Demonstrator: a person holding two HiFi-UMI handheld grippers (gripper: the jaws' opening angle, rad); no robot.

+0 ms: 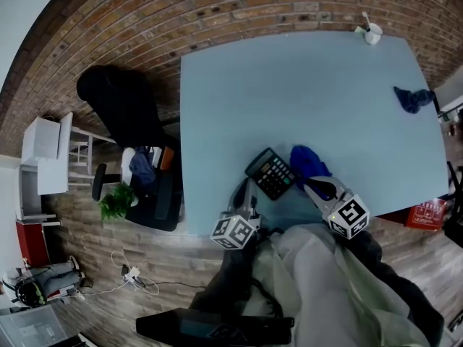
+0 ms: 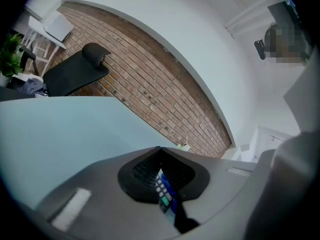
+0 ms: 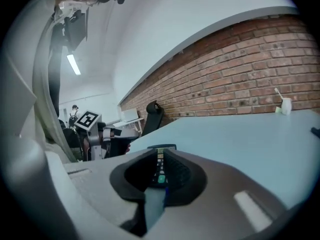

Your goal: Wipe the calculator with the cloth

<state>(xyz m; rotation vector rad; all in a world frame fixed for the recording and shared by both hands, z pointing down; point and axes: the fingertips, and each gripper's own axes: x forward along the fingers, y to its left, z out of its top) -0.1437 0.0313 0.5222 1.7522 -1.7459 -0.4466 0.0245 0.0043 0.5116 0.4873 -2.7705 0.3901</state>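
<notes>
Black calculator [image 1: 270, 172] lies beside bunched blue cloth [image 1: 309, 162].

Pale blue table [image 1: 289, 100], seen from above, with a brick wall behind its far edge. Near the front edge is a black calculator [image 1: 271, 172], set at a slant to that edge; whether it rests flat cannot be told. A blue cloth [image 1: 307, 160] is bunched just beside it. A darker crumpled cloth [image 1: 414, 98] lies near the right edge. A white cup [image 1: 372, 33] stands at the far edge.

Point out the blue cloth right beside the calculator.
The near cloth, bright blue, beside the calculator; the darker cloth lies far off at the right.
</notes>
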